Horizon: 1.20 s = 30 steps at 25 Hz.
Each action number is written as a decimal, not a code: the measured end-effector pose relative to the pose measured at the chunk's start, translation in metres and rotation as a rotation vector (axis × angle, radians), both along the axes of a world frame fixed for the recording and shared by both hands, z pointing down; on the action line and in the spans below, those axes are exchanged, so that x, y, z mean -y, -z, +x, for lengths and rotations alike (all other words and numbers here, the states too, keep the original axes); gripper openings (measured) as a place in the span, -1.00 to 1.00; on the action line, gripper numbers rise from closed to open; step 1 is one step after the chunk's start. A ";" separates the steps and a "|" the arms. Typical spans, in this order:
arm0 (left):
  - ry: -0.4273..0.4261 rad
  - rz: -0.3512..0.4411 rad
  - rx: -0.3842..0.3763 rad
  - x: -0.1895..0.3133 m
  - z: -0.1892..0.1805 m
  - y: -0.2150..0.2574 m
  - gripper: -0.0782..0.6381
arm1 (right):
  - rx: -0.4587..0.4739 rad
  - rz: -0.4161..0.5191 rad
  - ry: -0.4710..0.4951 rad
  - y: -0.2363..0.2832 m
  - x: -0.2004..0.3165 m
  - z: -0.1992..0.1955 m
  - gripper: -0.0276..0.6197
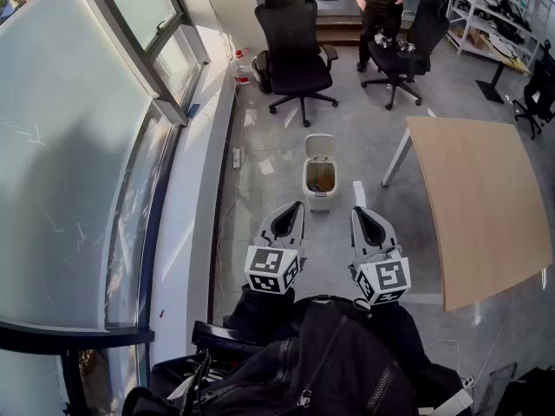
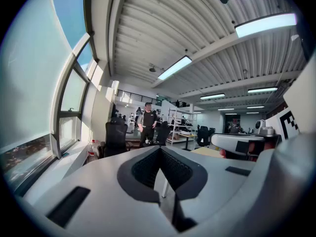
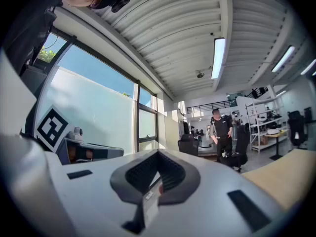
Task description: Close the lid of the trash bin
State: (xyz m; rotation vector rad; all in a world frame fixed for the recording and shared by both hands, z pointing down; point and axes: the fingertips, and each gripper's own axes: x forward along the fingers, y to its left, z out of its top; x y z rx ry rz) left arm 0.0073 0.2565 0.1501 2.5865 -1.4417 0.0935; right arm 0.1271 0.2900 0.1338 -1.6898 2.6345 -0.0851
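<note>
Bin [image 1: 320, 180] on the floor ahead, lid [image 1: 319, 146] up. Approach step. Left gripper [image 1: 291, 211] and right gripper [image 1: 362, 216] both pressed together, empty. Next: reach the lid and tip it down.

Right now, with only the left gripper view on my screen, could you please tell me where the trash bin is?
Observer: The small white plastic trash bin stands on the grey floor ahead of the left gripper, apart from it.
Operator: Is its lid down?
Observer: No, the white lid stands raised at the bin's far edge.
Operator: And the right gripper?
Observer: The right gripper is shut, empty, short of the bin.
</note>
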 end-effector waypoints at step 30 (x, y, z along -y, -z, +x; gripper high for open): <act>0.036 -0.029 0.037 -0.031 0.027 -0.020 -0.78 | 0.046 -0.034 0.046 -0.025 -0.030 0.024 -0.90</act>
